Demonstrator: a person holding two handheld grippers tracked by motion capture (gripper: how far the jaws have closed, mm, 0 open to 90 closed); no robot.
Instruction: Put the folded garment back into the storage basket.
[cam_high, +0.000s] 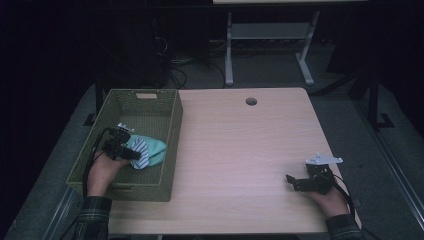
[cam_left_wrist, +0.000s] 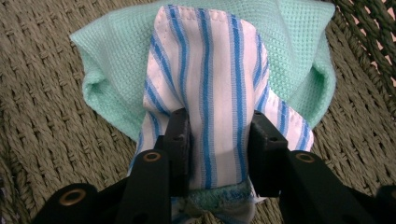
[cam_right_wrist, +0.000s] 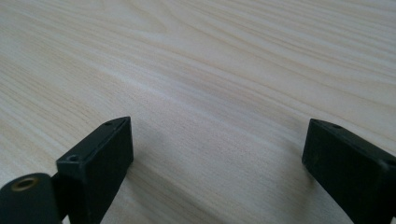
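A white cloth with blue stripes (cam_left_wrist: 219, 70) lies on top of a mint-green waffle cloth (cam_left_wrist: 299, 51) on the floor of the olive woven basket (cam_high: 172, 145). My left gripper (cam_left_wrist: 219, 126) reaches down into the basket, its jaws standing either side of a flat, unpinched strip of the striped cloth. In the high view the same gripper (cam_high: 132, 153) sits at the left edge of the green cloth (cam_high: 156, 148). My right gripper (cam_high: 294, 183) rests low over the bare wooden table (cam_high: 240, 150) at the front right. Its jaws (cam_right_wrist: 217, 140) are wide apart with nothing between them.
The basket occupies the table's left side, its walls rising around my left hand. A round cable hole (cam_high: 251, 101) sits near the table's far edge. Behind the table stand a desk frame (cam_high: 270, 45) and cables on the dark floor.
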